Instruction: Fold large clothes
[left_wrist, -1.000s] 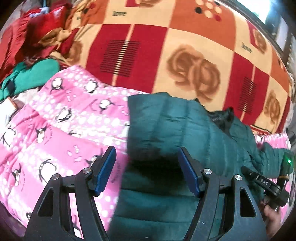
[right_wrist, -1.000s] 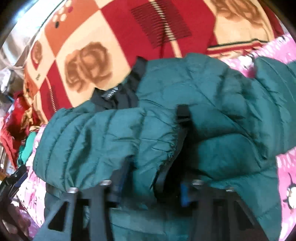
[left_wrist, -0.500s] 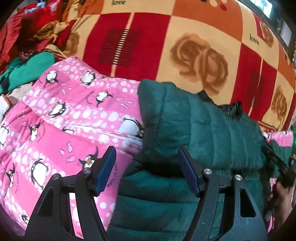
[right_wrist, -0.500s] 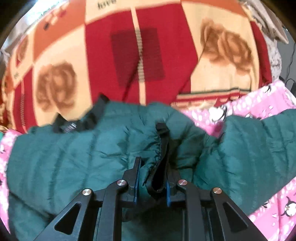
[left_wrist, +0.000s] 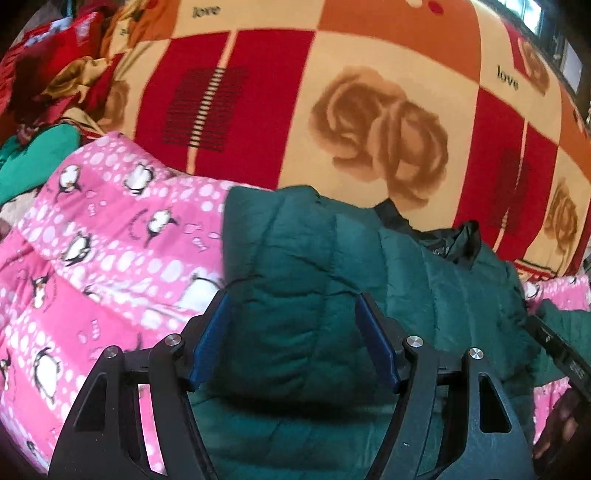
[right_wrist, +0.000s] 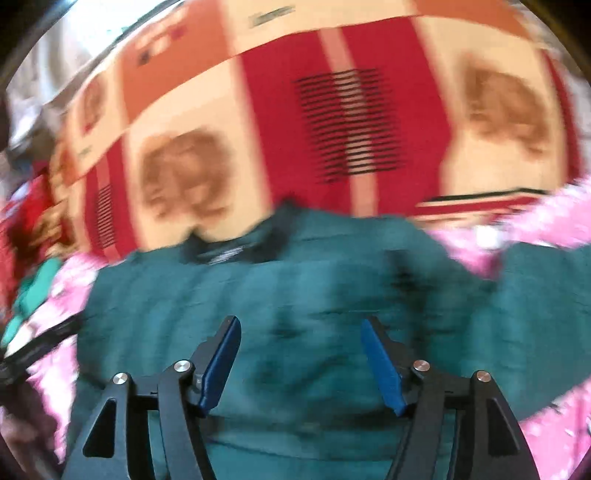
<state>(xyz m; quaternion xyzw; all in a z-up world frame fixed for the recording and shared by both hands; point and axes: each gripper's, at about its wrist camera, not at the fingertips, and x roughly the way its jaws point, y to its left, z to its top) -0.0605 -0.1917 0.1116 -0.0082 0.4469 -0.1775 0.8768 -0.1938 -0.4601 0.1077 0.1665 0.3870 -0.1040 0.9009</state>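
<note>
Left wrist view first: the left gripper (left_wrist: 293, 336) hangs with its jaws spread wide over a folded bulge of the dark green puffer jacket (left_wrist: 314, 266), blue pads (left_wrist: 210, 339) flanking the padding without visibly pressing it. That jacket lies on the pink penguin blanket (left_wrist: 103, 243), with the red and cream rose blanket (left_wrist: 369, 122) behind it, and the black collar lining (left_wrist: 450, 240) shows at its far edge. A hand (left_wrist: 557, 424) peeks in at lower right. Over in the right wrist view, badly blurred, the right gripper (right_wrist: 301, 360) has just been opening, jaws now apart above the jacket (right_wrist: 295, 295) and nothing caught between them. Teal cloth (left_wrist: 37, 162) sits at far left.
</note>
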